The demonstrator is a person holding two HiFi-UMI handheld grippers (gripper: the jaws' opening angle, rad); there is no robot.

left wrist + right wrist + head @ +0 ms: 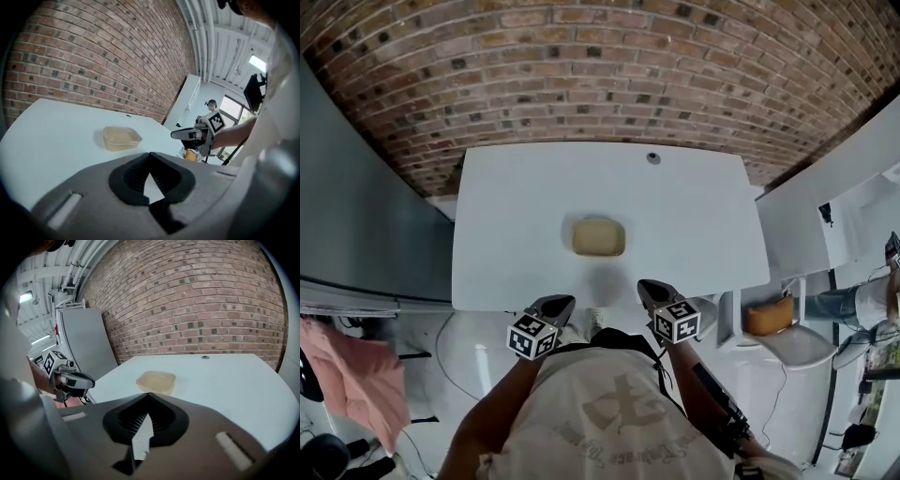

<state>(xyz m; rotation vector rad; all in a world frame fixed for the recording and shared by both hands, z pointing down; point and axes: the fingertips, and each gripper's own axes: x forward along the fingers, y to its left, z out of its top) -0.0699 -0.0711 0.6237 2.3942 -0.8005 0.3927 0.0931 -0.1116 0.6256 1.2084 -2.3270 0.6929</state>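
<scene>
While the left claw and the right claw hang side by side over the near edge of the white desk, each is clenched tip to tip with nothing between its jaws. Ahead of them, and touched by neither, a shallow translucent beige container sits flat on the desk, midway between its left and right edges and closer to the near edge. A small round grommet marks the far edge, below a brick wall.
</scene>
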